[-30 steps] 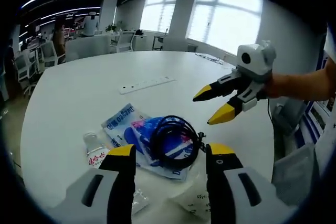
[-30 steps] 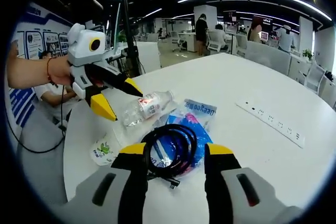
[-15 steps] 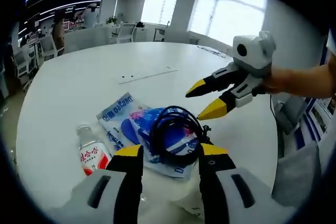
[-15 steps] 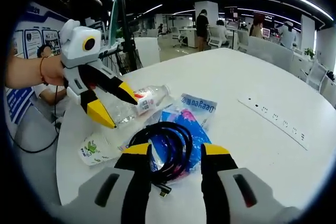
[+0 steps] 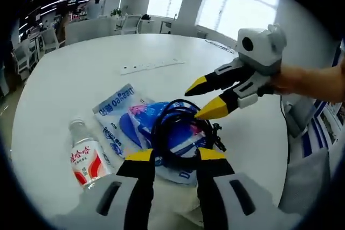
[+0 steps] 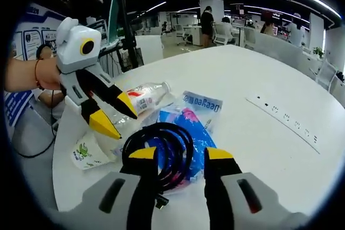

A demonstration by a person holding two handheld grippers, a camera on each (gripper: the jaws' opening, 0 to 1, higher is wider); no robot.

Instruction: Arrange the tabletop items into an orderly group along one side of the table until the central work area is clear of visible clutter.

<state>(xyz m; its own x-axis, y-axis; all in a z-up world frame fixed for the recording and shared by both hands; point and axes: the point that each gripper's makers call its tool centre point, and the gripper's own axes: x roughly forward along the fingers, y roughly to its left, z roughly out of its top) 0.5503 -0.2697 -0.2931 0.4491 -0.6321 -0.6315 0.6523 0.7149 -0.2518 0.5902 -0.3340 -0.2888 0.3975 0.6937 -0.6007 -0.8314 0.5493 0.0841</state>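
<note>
White office table (image 5: 64,74): closed in on coiled cable (image 5: 180,136) atop blue packets (image 6: 188,127). Left gripper (image 5: 171,156) narrowed, right gripper (image 6: 180,154) half-open, both empty. Pickup likely next.

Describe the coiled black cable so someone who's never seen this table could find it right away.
On the round white table, a small pile of items sits near one edge. The coiled black cable lies on top of the blue plastic packet, beside the clear plastic bottle. It is the pile's one black looped thing.
</note>
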